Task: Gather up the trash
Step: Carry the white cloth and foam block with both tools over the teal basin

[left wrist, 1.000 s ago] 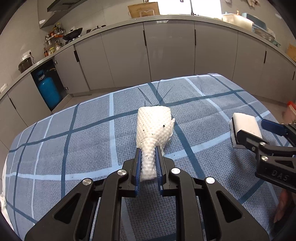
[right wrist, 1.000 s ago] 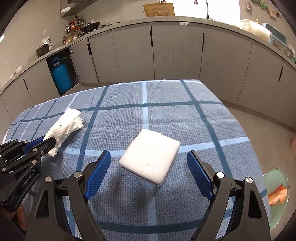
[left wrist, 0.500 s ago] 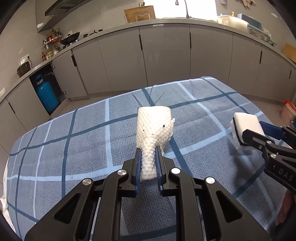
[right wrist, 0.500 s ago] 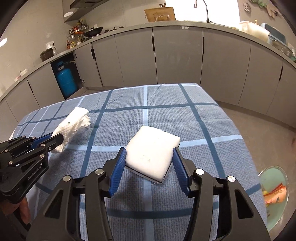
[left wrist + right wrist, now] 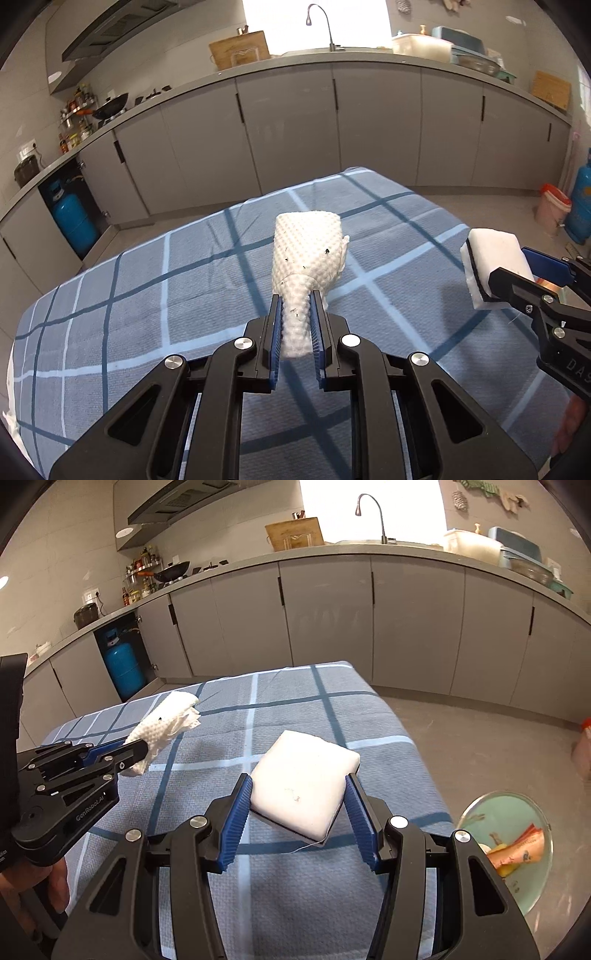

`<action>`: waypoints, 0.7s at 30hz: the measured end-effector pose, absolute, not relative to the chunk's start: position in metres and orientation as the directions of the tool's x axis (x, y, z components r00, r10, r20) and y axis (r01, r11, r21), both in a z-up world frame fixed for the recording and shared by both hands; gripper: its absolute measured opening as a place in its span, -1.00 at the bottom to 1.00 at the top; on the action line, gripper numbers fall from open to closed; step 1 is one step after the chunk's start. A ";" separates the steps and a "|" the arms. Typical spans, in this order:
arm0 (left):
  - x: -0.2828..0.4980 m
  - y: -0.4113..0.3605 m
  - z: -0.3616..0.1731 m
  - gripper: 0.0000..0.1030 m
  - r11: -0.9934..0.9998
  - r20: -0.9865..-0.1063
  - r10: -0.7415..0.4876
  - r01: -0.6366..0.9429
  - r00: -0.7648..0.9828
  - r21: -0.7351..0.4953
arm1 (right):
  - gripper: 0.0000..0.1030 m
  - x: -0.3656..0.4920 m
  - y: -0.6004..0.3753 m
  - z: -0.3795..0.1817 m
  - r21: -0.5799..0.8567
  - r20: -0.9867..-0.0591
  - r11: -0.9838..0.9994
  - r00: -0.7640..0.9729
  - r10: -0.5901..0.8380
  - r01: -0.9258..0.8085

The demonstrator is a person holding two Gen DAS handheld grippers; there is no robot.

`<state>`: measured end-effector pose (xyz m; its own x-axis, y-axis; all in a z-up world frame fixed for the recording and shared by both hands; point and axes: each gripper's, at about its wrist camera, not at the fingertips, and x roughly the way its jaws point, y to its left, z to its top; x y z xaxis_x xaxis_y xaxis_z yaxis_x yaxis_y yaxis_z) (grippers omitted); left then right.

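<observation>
Bench [image 5: 303, 701], covered in a blue checked cloth, fills the lower half of both views; its far edge and right-hand edge show in the right wrist view, with bare grey floor [image 5: 461, 738] beyond on both sides and a run of grey cabinets [image 5: 288, 125] across the top of the frame. Left tongs [image 5: 295, 317], bottom centre of the left wrist view: clamped on a crumpled white paper towel [image 5: 306, 251], dimpled, flecked with dark specks, its loose end fanning out above the cloth. Right tongs [image 5: 300, 794], bottom centre of the right wrist view: their jaws have just been closing and now press both sides of a white square pad [image 5: 306, 779], soft-looking, dark layer along its lower edges, one corner pointing down, held off the cloth. Both items appear again at the side of the other view, well apart from each other. Pale green bin [image 5: 517, 849], lower right beside the bench edge, holds orange wrappers. Blue gas cylinder [image 5: 72, 221], left, in an open cabinet bay. Cloth between the two tongs carries nothing.
</observation>
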<state>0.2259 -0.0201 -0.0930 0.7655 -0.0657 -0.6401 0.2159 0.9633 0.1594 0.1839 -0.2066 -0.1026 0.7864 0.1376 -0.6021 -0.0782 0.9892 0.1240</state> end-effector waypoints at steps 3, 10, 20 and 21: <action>0.220 -0.037 -0.090 -0.69 0.956 -0.637 -0.094 0.248 0.765 0.156 | 0.01 0.175 -0.220 -0.101 0.133 -0.595 0.990 0.794 0.124 -0.055; 0.208 -0.076 -0.082 -0.69 0.930 -0.622 -0.165 0.332 0.766 0.161 | 0.01 0.154 -0.253 -0.095 0.131 -0.578 0.991 0.812 0.080 -0.004; 0.199 -0.139 -0.075 -0.69 0.878 -0.612 -0.258 0.445 0.748 0.174 | 0.02 0.129 -0.309 -0.087 0.140 -0.559 0.985 0.829 -0.002 0.097; 0.198 -0.145 -0.075 -0.69 0.872 -0.611 -0.265 0.456 0.746 0.178 | 0.02 0.127 -0.316 -0.087 0.142 -0.558 0.984 0.829 -0.010 0.108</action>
<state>0.1975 -0.1450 -0.0753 0.7460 -0.2651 -0.6108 0.4560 0.8719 0.1785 0.1275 -0.3156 -0.0869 0.8295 -0.0103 -0.5585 0.1076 0.9840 0.1417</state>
